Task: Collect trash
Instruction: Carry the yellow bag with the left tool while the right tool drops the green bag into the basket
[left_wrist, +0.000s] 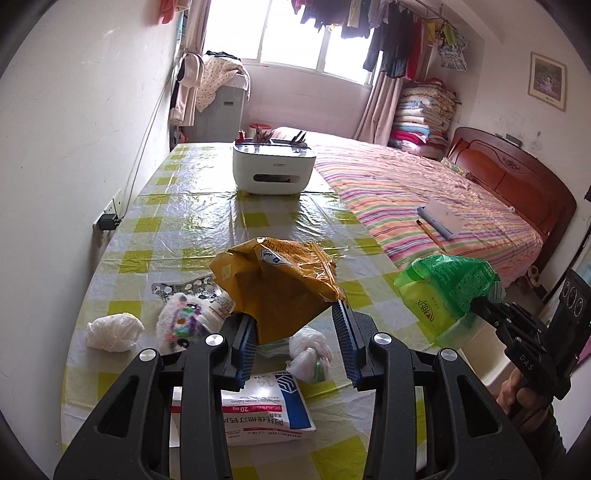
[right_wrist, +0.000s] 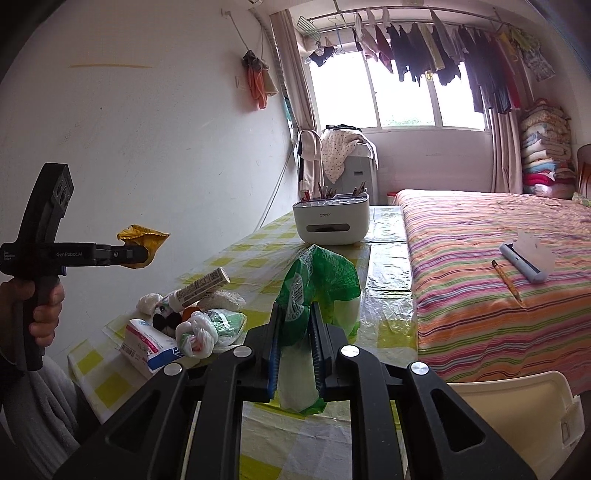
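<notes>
Blue ribbed pads of the left tool (left_wrist: 295, 332) clamp the lower corner of a crumpled yellow-brown wrapper (left_wrist: 280, 280), which fans upward and forward from the jaws, clear of the table (left_wrist: 192, 206). The right tool (right_wrist: 295, 347) is clenched on a thin green plastic package (right_wrist: 314, 284); its long axis runs up and forward out of the jaws, and the film is creased and translucent. Both pieces of trash are therefore off the table and in hand.

Remaining litter lies below and just ahead of the left tool: a wadded white tissue (left_wrist: 114, 330), a knotted white plastic bag (left_wrist: 308, 354), a flat printed medicine box (left_wrist: 266, 406) and a white tube (right_wrist: 199, 288) lying on its side. A white bin-like container (right_wrist: 517, 413) shows at the lower right of the right wrist view, nearest the right tool; judged from this layout, the right hand has the shorter path to it.
</notes>
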